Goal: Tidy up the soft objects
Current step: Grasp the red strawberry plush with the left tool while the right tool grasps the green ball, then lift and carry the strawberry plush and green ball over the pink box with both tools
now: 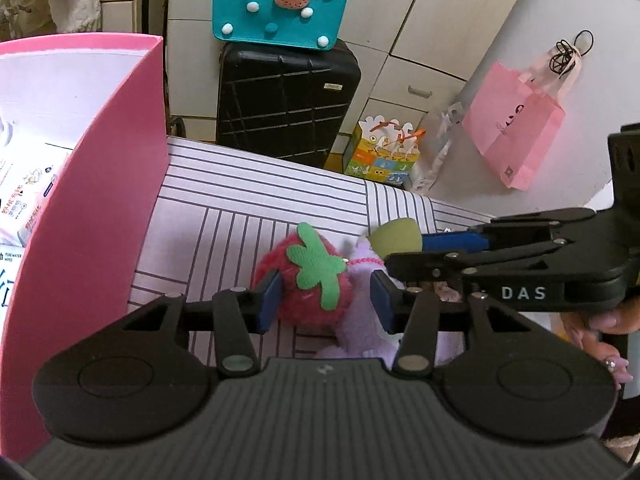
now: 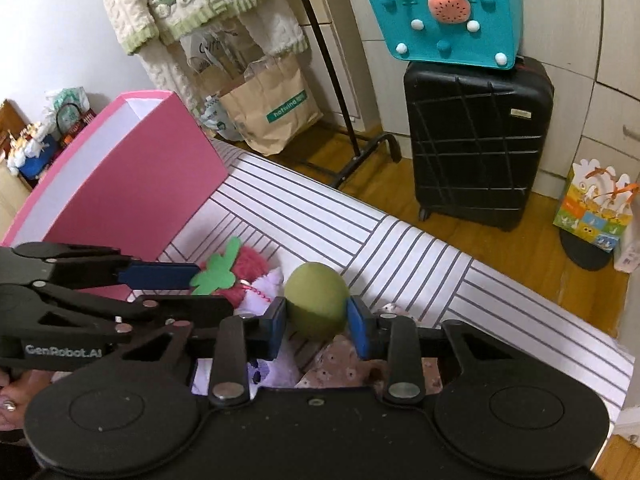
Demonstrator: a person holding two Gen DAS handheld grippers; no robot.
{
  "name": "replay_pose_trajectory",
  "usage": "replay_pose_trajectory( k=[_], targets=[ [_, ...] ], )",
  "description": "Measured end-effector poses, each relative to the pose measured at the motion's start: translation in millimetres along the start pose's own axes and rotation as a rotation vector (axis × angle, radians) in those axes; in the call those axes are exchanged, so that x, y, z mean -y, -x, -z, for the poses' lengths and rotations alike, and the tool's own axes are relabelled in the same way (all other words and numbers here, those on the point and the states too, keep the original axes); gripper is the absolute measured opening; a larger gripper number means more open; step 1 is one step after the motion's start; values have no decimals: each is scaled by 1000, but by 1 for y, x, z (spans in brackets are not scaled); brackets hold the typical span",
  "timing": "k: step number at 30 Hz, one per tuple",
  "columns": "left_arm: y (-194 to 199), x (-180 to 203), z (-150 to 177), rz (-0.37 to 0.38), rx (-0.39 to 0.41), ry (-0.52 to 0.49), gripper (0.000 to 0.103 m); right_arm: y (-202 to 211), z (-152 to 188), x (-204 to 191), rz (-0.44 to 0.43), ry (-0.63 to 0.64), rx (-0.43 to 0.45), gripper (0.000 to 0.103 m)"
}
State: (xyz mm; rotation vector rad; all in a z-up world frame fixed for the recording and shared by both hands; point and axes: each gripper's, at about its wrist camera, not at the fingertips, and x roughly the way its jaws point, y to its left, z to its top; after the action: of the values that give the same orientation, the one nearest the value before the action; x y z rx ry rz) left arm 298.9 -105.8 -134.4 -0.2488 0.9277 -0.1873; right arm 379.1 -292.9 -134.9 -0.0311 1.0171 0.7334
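Strawberry plush (image 1: 308,280) against purple plush (image 1: 360,320); pink box (image 1: 100,200) left.

Two black linkage grippers, left gripper (image 1: 326,300) and right gripper (image 2: 316,326), are fitted with blue pads (image 2: 362,330), silver pivot screws and white lettering.

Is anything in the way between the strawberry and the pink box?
Nothing visible. The strawberry sits between the left claw's fingers, and only bare striped sheet lies between it and the pink box. The purple toy is on its other side.
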Motion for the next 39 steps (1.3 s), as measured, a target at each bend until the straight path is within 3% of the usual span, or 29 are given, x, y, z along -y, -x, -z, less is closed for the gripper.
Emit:
replay_pose_trajectory(
  k=[5, 10, 17, 19, 24, 28, 35, 39],
  targets=[
    [0, 3, 5, -51, 23, -34, 52, 6, 7, 5, 3, -27, 21, 37],
    [-5, -1, 2, -51, 11, -47, 57, 9, 11, 8, -7, -38, 36, 37],
    [-16, -8, 0, -73, 4, -27, 55, 9, 12, 6, -2, -8, 40, 37],
    [-16, -8, 1, -61, 6, -37, 48, 8, 12, 6, 0, -4, 42, 37],
    [-13, -3, 3, -35, 30, -71, 42, 9, 13, 4, 5, 11, 42, 36],
    [-2, 1, 0, -16, 82, -108, 41, 13, 17, 1, -11, 0, 37, 36],
    [32, 7, -3, 85, 187, -156, 41, 32, 29, -14, -20, 16, 58, 36],
    [45, 10, -1, 95, 213, -176, 41, 45, 35, -26, -1, 31, 75, 36]
  ],
)
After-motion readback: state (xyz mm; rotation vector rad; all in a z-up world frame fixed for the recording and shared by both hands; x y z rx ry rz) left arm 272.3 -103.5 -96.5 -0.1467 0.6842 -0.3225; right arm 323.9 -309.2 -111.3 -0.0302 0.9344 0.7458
